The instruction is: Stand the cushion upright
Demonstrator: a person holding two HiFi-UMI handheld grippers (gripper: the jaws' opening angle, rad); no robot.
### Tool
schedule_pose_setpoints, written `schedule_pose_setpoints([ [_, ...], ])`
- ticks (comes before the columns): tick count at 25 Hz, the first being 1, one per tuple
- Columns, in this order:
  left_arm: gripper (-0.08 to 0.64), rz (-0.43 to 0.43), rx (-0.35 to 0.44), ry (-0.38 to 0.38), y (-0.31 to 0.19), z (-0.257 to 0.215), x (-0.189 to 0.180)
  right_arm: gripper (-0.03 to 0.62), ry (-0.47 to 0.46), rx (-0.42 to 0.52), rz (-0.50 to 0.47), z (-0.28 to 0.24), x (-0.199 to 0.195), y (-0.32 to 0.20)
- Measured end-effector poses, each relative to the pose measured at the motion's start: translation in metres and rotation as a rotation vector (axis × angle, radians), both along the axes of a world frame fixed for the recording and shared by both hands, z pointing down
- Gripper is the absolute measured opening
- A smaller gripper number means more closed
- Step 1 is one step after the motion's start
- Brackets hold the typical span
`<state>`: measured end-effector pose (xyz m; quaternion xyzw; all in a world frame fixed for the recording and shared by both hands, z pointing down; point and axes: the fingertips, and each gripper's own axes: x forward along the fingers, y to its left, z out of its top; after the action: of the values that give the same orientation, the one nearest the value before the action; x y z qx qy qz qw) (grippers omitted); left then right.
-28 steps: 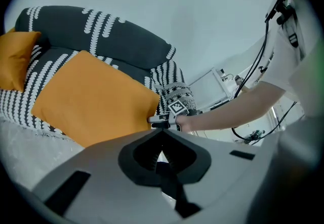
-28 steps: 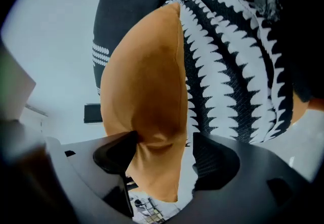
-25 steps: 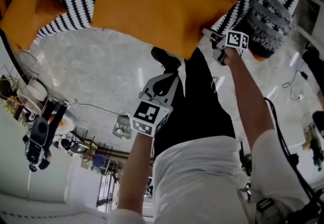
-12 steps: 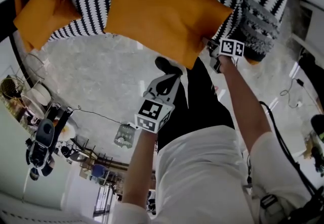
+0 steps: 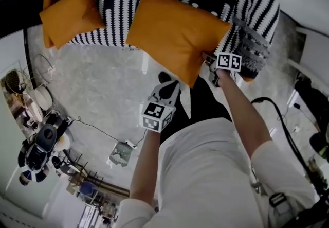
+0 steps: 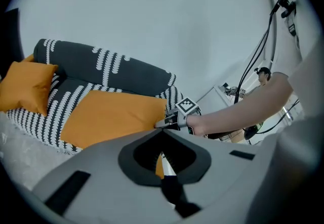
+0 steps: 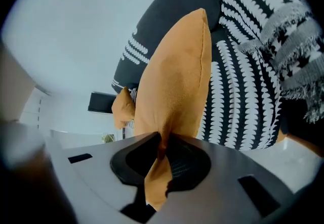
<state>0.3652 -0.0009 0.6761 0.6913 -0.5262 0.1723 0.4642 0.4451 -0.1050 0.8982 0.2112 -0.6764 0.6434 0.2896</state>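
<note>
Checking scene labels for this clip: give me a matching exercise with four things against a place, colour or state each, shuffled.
1 large orange cushion
2 small orange cushion
3 fringed throw
4 sofa

A black with white stripes
B corner pinched in the right gripper
C grey, draped at the sofa end beside that gripper
D untouched at the sofa's other end

Pairs: 1-B, 2-D, 3-C, 4-A. The right gripper's jaws have just been closing, the cushion corner between them.
</note>
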Motion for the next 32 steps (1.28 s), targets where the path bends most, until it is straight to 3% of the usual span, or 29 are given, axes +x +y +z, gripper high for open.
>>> schedule_pose_setpoints([
  [6,0.002,-0.068,0.052,-0.016,0.009,-0.023,-0.072,0.057,0.059,0.059,-0.043,-0.038,-0.048,-0.014],
  [14,0.002,-0.047,0.072,-0.021,0.048,-0.031,-0.137,0.051,0.102,0.201,-0.212,-0.100,-0.108,-0.019],
  [21,0.002,0.044,0.117,-0.029,0.065,-0.046,-0.172,0.044,0.224,0.282,-0.241,-0.118,-0.124,-0.013],
  [27,0.002,0.036,0.155,-0.045,0.082,-0.042,-0.204,0.041,0.258,0.349,-0.270,-0.129,-0.129,-0.013],
  [32,0.002,-0.016,0.178,-0.038,0.089,-0.061,-0.281,0.041,0.276,0.407,-0.336,-0.176,-0.207,-0.036],
])
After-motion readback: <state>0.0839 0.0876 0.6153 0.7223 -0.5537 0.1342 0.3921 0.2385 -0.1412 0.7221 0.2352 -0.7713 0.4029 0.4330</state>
